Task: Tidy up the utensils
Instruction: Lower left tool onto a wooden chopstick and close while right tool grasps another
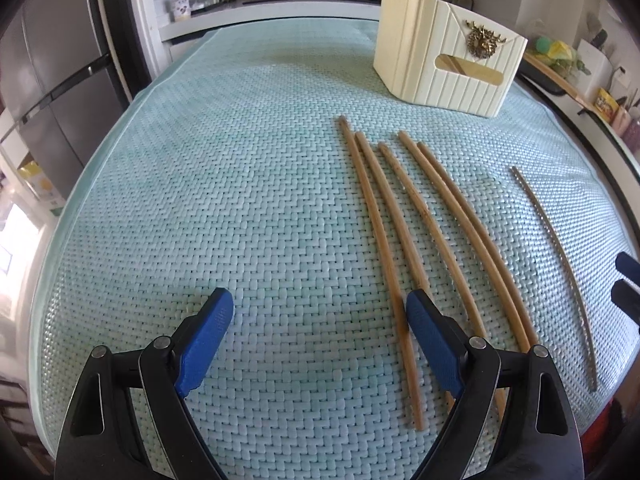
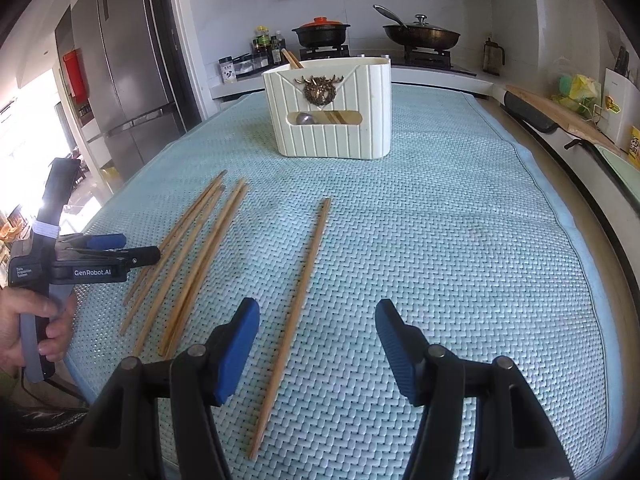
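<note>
Several wooden chopsticks (image 1: 404, 240) lie side by side on the woven light-green mat (image 1: 240, 200); one more chopstick (image 1: 560, 264) lies apart to their right. A cream utensil holder (image 1: 448, 60) stands at the far side, with a chopstick and a spoon inside. My left gripper (image 1: 320, 320) is open and empty, low over the mat just left of the chopstick group. My right gripper (image 2: 316, 320) is open and empty; the single chopstick (image 2: 298, 304) lies between its jaws. The group (image 2: 192, 256), the holder (image 2: 328, 112) and the left gripper (image 2: 132, 250) show in the right wrist view.
A stove with a black pot (image 2: 320, 34) and a wok (image 2: 420, 36) stands behind the table. A fridge (image 2: 120, 72) is at the left. A cutting board (image 2: 560, 116) and counter items sit along the right edge. The mat (image 2: 440, 240) covers the table top.
</note>
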Available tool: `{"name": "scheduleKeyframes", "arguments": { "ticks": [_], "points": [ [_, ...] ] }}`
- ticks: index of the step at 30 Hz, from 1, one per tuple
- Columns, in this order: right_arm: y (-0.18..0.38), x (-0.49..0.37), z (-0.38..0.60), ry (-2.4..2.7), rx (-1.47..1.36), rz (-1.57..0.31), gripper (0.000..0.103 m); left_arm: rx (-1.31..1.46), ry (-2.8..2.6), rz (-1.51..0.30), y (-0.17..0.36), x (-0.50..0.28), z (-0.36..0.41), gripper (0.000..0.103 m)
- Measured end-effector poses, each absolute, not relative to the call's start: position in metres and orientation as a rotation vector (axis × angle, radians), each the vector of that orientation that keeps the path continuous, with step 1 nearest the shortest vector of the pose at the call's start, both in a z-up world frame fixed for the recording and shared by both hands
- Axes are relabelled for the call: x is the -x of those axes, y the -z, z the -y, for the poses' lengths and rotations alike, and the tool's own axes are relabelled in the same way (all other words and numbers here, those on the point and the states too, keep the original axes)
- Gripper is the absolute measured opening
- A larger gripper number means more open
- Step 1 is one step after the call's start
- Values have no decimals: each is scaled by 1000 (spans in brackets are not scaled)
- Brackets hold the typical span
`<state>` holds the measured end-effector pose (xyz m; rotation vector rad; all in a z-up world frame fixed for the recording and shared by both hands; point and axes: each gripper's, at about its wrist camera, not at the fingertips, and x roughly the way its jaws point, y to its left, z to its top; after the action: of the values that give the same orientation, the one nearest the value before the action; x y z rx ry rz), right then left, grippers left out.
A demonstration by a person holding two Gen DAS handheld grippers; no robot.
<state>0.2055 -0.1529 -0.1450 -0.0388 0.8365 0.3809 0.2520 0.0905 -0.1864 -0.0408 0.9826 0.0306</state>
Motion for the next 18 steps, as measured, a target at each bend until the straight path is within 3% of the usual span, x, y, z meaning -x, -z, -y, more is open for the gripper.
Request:
{"name": "scheduleKeyframes", "arguments": {
  "ticks": [10,18],
  "points": [
    [164,-224,128,-410,91,-881,47,38,-39,-1005,185,-277,-95,89],
    [173,-249,117,-394,134,-910,45,52,-23,-1022,182,-310,-100,89]
  ]
}}
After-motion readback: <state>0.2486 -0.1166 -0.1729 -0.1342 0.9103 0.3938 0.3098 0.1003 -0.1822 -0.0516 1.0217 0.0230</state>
